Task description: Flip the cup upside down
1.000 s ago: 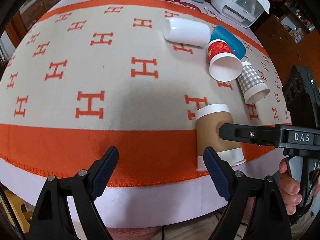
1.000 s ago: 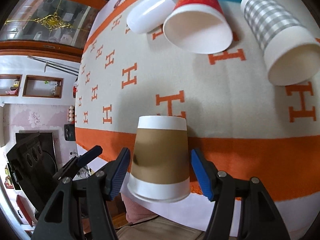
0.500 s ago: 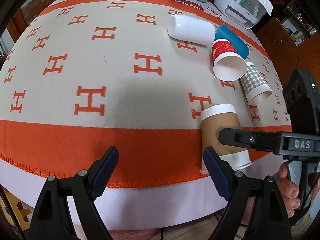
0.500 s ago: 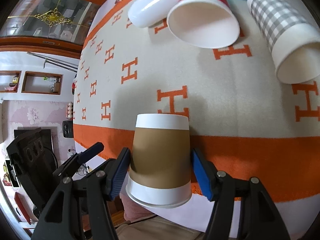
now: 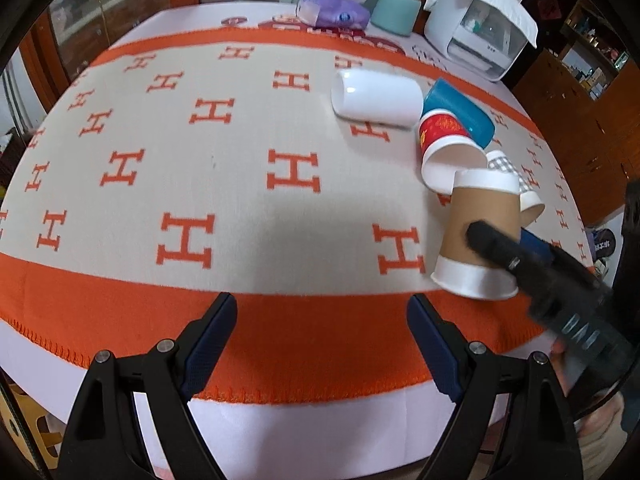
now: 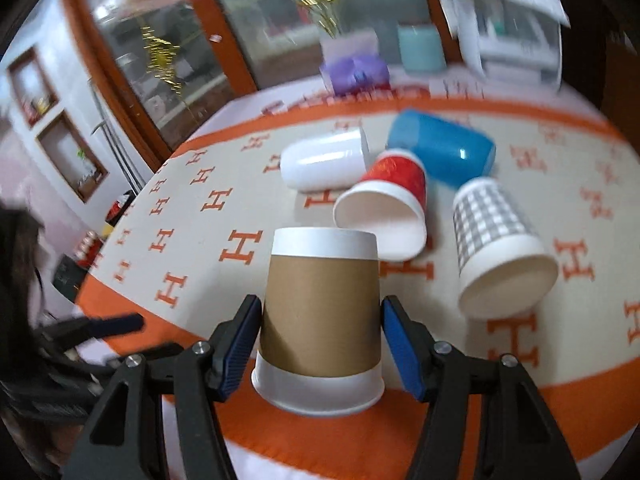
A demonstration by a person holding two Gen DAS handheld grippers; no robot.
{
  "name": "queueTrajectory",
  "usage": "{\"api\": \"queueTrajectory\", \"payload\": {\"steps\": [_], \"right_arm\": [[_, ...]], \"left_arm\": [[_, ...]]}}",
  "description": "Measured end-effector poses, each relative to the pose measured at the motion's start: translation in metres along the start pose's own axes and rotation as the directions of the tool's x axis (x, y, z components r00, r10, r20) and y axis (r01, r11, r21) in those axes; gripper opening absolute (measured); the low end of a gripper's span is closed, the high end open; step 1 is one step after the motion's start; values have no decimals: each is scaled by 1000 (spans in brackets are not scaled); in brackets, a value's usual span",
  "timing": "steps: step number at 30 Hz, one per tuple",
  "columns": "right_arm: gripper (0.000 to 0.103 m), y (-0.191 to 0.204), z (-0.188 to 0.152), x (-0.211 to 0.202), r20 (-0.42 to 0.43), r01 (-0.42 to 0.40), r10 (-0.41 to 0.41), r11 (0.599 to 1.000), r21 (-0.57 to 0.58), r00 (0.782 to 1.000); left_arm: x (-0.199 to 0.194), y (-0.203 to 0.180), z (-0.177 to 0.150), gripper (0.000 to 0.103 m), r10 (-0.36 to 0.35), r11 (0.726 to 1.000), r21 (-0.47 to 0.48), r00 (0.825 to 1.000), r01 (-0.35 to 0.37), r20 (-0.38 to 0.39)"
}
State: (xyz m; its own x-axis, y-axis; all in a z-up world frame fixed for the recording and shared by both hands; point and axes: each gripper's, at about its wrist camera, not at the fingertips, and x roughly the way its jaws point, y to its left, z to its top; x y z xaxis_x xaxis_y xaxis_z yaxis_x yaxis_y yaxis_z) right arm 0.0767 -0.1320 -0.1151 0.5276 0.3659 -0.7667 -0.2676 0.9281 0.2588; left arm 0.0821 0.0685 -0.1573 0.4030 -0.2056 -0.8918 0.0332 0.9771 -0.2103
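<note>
Table [image 5: 280, 420] w/ orange H-cloth [image 5: 200, 184]: 4 cups lying sideways, tissue pack, teal canister, printer.

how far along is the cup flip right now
Done: the right gripper is shut on the brown cup, its fingers pressing both sides. In hand: the cup is tilted with its base uppermost and wide rim low over the orange border of the blanket. Left: set it rim-down and release. The left gripper is open, holding nothing. Four other cups lie on their sides.
</note>
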Motion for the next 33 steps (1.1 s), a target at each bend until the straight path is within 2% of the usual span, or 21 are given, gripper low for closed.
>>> {"api": "queueTrajectory", "payload": {"steps": [8,29,31,33], "right_arm": [[62,18,-29,-11,80,18,-7,990,-143,997],[63,35,-63,-19,100,99,-77,964,-246,992],[64,37,-65,-20,99,105,-82,962,-253,992],[73,38,-64,-21,96,96,-74,963,-251,993]], "left_arm": [[-4,3,-7,85,-19,1000,-23,999,20,47],[-15,-8,-23,86,-11,999,36,994,7,113],[-16,-9,-24,85,-10,999,41,993,5,114],[-16,-10,-25,86,-7,999,44,993,1,115]]}}
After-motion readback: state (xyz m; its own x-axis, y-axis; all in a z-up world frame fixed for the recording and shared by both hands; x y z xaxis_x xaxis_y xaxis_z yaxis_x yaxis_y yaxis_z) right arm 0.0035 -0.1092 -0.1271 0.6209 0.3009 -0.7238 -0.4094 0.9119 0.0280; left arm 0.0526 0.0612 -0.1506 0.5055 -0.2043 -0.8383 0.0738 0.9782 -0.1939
